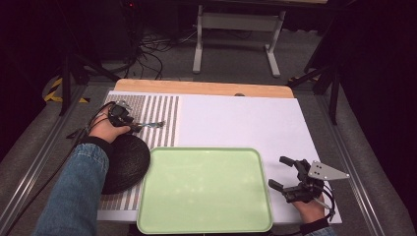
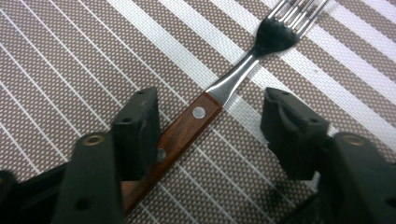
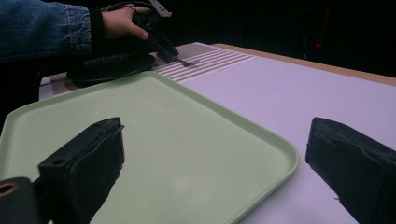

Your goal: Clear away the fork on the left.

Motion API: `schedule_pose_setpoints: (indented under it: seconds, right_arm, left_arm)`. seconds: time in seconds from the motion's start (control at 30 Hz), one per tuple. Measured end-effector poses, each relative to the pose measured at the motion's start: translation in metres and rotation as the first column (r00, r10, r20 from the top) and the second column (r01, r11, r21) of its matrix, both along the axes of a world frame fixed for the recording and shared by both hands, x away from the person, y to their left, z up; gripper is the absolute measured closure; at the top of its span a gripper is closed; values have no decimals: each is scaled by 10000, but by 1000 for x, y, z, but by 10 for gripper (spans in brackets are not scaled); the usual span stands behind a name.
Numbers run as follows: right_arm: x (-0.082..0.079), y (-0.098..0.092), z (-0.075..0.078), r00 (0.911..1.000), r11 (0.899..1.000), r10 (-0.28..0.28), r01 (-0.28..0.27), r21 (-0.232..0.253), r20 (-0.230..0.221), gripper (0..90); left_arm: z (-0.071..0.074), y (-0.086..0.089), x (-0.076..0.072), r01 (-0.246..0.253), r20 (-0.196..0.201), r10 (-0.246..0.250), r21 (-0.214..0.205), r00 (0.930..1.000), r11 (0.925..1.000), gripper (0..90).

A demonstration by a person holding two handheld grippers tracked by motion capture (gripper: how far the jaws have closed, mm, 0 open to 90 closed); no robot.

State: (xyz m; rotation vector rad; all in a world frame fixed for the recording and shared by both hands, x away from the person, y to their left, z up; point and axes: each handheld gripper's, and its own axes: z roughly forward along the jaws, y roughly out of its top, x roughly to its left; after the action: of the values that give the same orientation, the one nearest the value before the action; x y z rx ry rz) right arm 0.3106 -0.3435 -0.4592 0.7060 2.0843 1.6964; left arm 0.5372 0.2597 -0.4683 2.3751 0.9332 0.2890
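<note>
Table point(image 1: 255, 123): a white surface with a wooden strip along its far edge, carrying everything described below.

Tray point(image 1: 204, 189): pale green, rounded corners, bare inside. It lies just beside the right hand-held gripper, on that gripper's inner side; in the right gripper view one tray corner reaches between the two black jaws.

Striped mat point(image 1: 157, 118): brown with white lines, spread under and ahead of the left hand-held gripper.

Round black mat point(image 1: 125, 162): woven and dark, it lies close behind the left hand-held gripper, under the person's wrist, and touches the tray's near-left corner.

Left hand-held gripper point(image 1: 132, 125): held by a hand emerging from a denim sleeve point(image 1: 76, 191), pointed across the striped mat. Its jaws stand wide apart. In the left gripper view the fork's handle lies between them, touching or nearly touching the jaw seen on the left, well apart from the other.

Right hand-held gripper point(image 1: 282, 172): rests over the white table, jaws wide apart and holding nothing, a grey three-cornered plate on top.

Fork point(image 2: 219, 98): wooden handle with metal rivets, steel neck and tines. It lies flat on the striped mat, handle between the left hand-held gripper's jaws, tines pointing away beyond the jaw tips.
</note>
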Motion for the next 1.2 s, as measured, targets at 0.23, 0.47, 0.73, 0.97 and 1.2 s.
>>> schedule_pose_setpoints:
  seconds: [0.23, 0.47, 0.73, 0.97, 1.2]
  right_arm:
    - [0, 0, 0, 10000, 10000, 12, -12, 36, -5, 51]
    - [0, 0, 0, 10000, 9999, 63, -63, 99, 0, 51]
    - [1, 0, 0, 9999, 9998, 109, -108, 150, -30, 51]
    - [1, 0, 0, 9999, 9997, 147, -147, 185, 1, 51]
    - [0, 0, 0, 9999, 9997, 155, -156, 171, 31, 51]
  left_arm:
    - [5, -1, -1, 202, -306, -190, 371, 9993, 9991, 523]
    - [8, -6, -3, 565, -458, -530, 805, 9975, 9952, 683]
    - [12, -15, -5, 1408, -17, -1435, 2033, 9897, 9689, 728]
    - [13, -18, -6, 1713, 58, -1780, 2435, 9840, 9547, 773]
    - [14, -21, -7, 1739, 205, -1877, 2889, 9820, 9414, 775]
